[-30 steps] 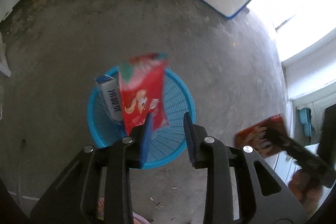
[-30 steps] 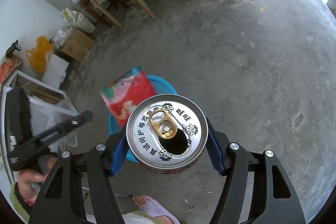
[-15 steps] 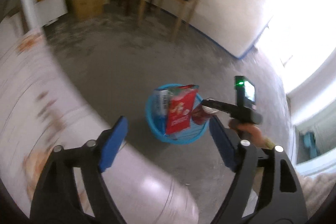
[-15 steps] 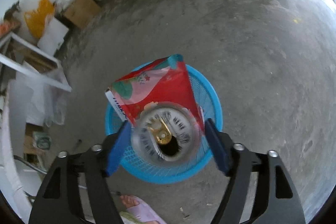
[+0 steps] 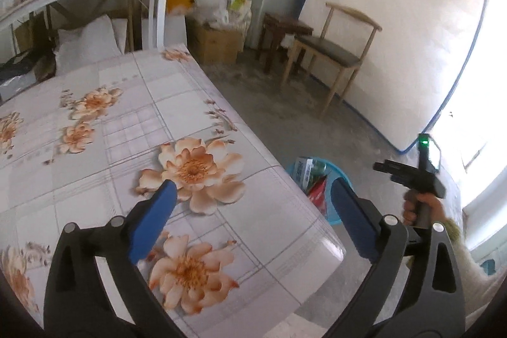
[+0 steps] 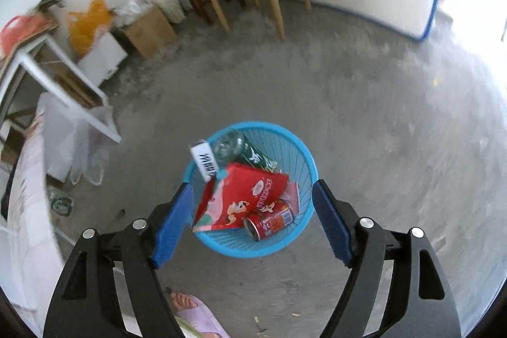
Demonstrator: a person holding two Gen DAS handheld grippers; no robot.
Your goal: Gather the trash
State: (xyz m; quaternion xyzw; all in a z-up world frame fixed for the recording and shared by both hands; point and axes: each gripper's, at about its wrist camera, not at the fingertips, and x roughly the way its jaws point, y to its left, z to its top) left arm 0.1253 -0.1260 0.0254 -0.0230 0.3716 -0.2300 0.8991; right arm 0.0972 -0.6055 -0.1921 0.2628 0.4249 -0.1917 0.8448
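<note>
On the concrete floor stands a blue mesh basket [image 6: 253, 126]. It holds a red snack bag [image 6: 247, 195], a red drink can [image 6: 272, 219] lying on its side, a white carton [image 6: 204, 160] and a green bottle [image 6: 253, 156]. My right gripper [image 6: 252, 187] hangs above the basket, its jaws opening with nothing between the pads. My left gripper [image 5: 252, 186] is over the corner of the floral-cloth table [image 5: 126, 122], its jaws opening wide and empty. From there the basket [image 5: 332, 219] shows beyond the table edge, and a hand holds the right gripper's handle [image 5: 415, 176].
A wooden chair [image 5: 336, 53] and a dark stool [image 5: 285, 27] stand by the far wall, next to a cardboard box [image 5: 218, 43]. A white shelf frame [image 6: 63, 75] is at the left. A foot in a purple slipper [image 6: 190, 306] is near the basket.
The left gripper let go of the red bag into the basket, opened wide and swung up over the table. The right gripper opened and the can dropped into the basket.
</note>
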